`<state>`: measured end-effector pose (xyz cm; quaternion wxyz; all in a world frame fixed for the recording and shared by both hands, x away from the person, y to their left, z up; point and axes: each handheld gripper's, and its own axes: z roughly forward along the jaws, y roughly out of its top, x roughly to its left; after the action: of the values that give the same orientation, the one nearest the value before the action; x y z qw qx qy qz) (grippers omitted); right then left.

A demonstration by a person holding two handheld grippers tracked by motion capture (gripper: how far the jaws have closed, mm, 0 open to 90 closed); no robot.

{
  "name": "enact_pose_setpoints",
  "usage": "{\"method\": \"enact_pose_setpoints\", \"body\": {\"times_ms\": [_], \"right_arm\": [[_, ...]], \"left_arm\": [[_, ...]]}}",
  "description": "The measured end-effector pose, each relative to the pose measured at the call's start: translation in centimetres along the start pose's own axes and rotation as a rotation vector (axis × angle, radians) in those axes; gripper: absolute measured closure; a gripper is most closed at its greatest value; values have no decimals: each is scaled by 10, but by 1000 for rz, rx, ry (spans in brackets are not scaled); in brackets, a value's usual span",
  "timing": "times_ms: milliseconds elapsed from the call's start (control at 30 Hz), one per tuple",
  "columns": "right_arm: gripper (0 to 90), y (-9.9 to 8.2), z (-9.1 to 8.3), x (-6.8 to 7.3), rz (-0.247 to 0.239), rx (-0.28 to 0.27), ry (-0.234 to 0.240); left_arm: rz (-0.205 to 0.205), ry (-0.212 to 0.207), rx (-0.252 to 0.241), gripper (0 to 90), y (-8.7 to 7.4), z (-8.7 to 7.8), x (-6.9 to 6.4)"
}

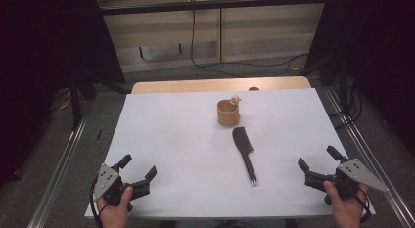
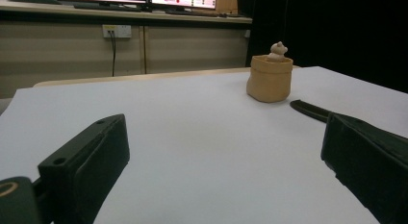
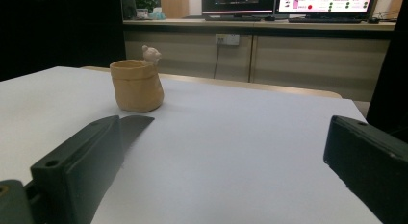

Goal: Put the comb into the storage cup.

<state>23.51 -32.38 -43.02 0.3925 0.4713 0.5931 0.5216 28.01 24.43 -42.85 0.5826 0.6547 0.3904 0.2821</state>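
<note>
- While you've got both hands parked at the near edge of the white sheet (image 1: 171, 140), neither one has anything in it, so that's the short version.
- Your left gripper (image 1: 137, 168) sits at the near left corner with its jaws spread wide and nothing between them. Through the left gripper view (image 2: 221, 161) it's just bare white surface in the gap.
- Your right gripper (image 1: 315, 157) is at the near right corner, same deal: jaws wide apart and holding nothing. The right gripper view (image 3: 221, 161) shows plain sheet in the gap there too.
- Nearest thing to your tongs is the black knife (image 1: 244, 152), lying flat a bit right of centre, blade end pointing far, handle end pointing near. It's between your two hands but well apart from both, closer to the right one.
- You can catch its blade tip just past the left-hand jaw in the right gripper view (image 3: 134, 128), and a sliver of it by the right-hand jaw in the left gripper view (image 2: 310, 109).
- Just beyond the knife stands a tan cup (image 1: 228, 113), upright, with a little figure (image 1: 235, 99) perched on its far rim. Cup and knife are near each other but not touching.
</note>
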Motion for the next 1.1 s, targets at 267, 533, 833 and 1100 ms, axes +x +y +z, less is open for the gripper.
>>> {"method": "enact_pose_setpoints", "body": {"times_ms": [267,533,833,1100], "right_arm": [[0,0,-1,0,-1,0,9],[0,0,-3,-1,10,-5,24],[0,0,0,3,4,4,70],[0,2,3,8,8,14,87]], "left_arm": [[-1,1,-7,30,2,0,1],[-2,4,3,30,1,1,1],[6,-4,10,30,0,2,0],[6,-11,5,30,1,1,0]]}}
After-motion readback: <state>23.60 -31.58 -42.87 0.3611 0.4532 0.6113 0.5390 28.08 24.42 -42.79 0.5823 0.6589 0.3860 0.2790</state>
